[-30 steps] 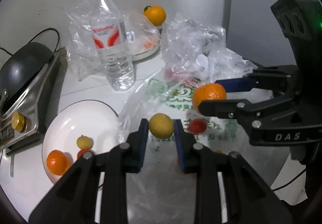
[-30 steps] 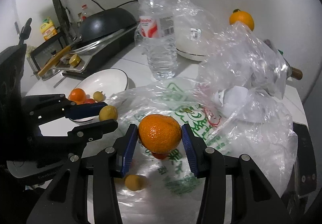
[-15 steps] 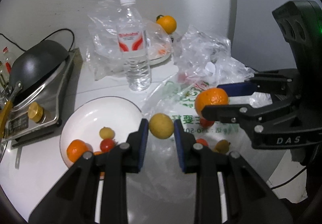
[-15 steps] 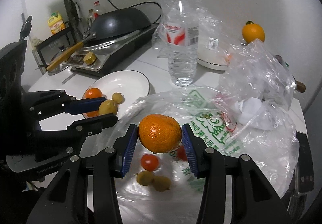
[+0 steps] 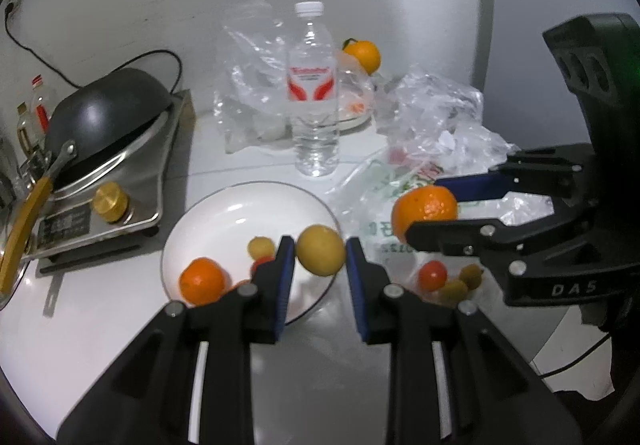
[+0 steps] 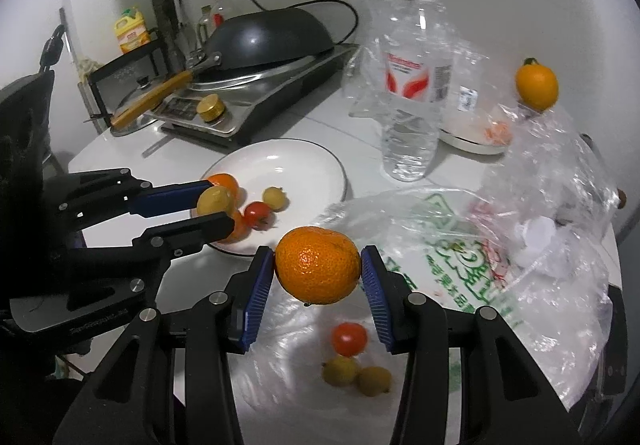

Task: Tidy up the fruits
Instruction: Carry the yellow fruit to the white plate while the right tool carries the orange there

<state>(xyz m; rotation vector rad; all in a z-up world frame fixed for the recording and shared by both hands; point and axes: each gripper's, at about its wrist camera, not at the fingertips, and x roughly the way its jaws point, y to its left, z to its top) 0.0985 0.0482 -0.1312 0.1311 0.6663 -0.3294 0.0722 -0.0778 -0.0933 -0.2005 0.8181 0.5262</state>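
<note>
My left gripper [image 5: 320,259] is shut on a yellow fruit [image 5: 320,250] and holds it above the right rim of the white plate [image 5: 224,213]. The plate holds an orange [image 5: 201,281], a small yellow fruit [image 5: 261,246] and a red tomato [image 5: 260,265]. My right gripper [image 6: 318,271] is shut on a large orange [image 6: 318,271], held above the printed plastic bag [image 6: 460,253]. A tomato [image 6: 349,339] and two small yellow fruits [image 6: 357,375] lie on the bag below it. The left gripper also shows in the right wrist view [image 6: 214,207].
A water bottle [image 5: 314,93] stands behind the plate. A stove with a black wok [image 5: 108,113] is at the left. A crumpled clear bag [image 5: 436,117], a small dish [image 5: 354,109] and another orange [image 5: 362,55] are at the back.
Both grippers have risen and pulled back with their fruits. The left one has shifted left from over the bag to over the plate's rim.
</note>
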